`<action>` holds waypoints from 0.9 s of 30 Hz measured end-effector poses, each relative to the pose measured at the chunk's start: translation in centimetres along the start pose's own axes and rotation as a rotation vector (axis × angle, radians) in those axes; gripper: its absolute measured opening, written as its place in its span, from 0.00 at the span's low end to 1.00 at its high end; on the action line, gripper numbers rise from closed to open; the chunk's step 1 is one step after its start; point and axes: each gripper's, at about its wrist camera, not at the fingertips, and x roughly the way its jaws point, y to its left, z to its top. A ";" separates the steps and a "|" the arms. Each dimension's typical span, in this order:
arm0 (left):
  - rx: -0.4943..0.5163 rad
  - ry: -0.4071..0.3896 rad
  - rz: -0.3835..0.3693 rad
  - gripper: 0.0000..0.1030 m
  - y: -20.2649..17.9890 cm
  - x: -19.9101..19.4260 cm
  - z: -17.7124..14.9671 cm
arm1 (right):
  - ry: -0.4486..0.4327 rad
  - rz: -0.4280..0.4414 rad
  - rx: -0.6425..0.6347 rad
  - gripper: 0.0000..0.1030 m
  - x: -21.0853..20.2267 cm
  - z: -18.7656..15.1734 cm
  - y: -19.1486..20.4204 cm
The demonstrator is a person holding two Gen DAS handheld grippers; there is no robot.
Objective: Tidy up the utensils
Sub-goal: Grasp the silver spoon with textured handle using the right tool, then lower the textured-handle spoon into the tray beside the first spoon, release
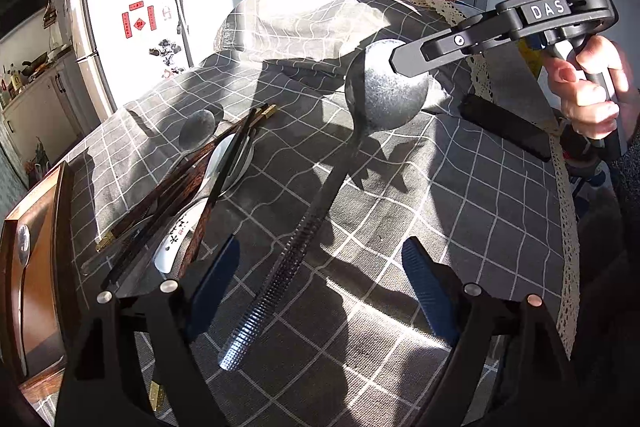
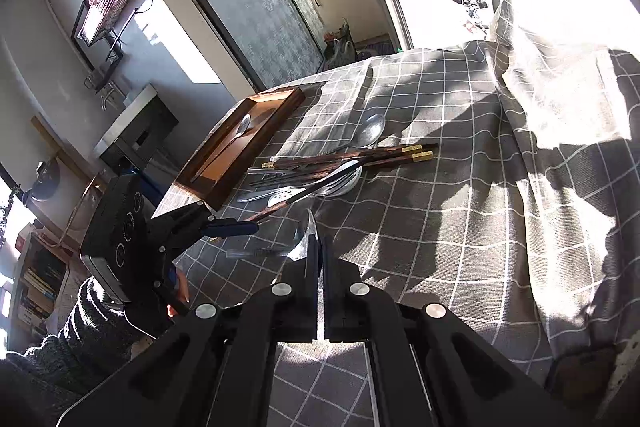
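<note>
A large metal ladle (image 1: 384, 95) is held off the table by its bowl rim. My right gripper (image 1: 394, 59) is shut on that rim; in the right wrist view (image 2: 320, 251) its jaws pinch the thin ladle edge (image 2: 306, 239). The ladle's ribbed handle (image 1: 272, 287) runs down between the fingers of my left gripper (image 1: 320, 275), which is open and not touching it. A pile of chopsticks (image 1: 208, 183) and spoons (image 1: 196, 127) lies on the checked cloth at left. A wooden tray (image 2: 248, 135) holds one spoon (image 2: 242, 125).
The table has a grey checked cloth (image 1: 460, 207), bunched up at the back. A black case (image 1: 504, 131) lies at the right edge. A fridge (image 1: 120, 27) stands beyond the table. The tray sits at the table's left edge (image 1: 36, 267).
</note>
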 end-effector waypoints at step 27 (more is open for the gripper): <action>-0.511 0.034 0.413 0.17 23.7 -5.4 -5.7 | 0.165 0.146 -0.116 0.02 26.8 17.4 11.7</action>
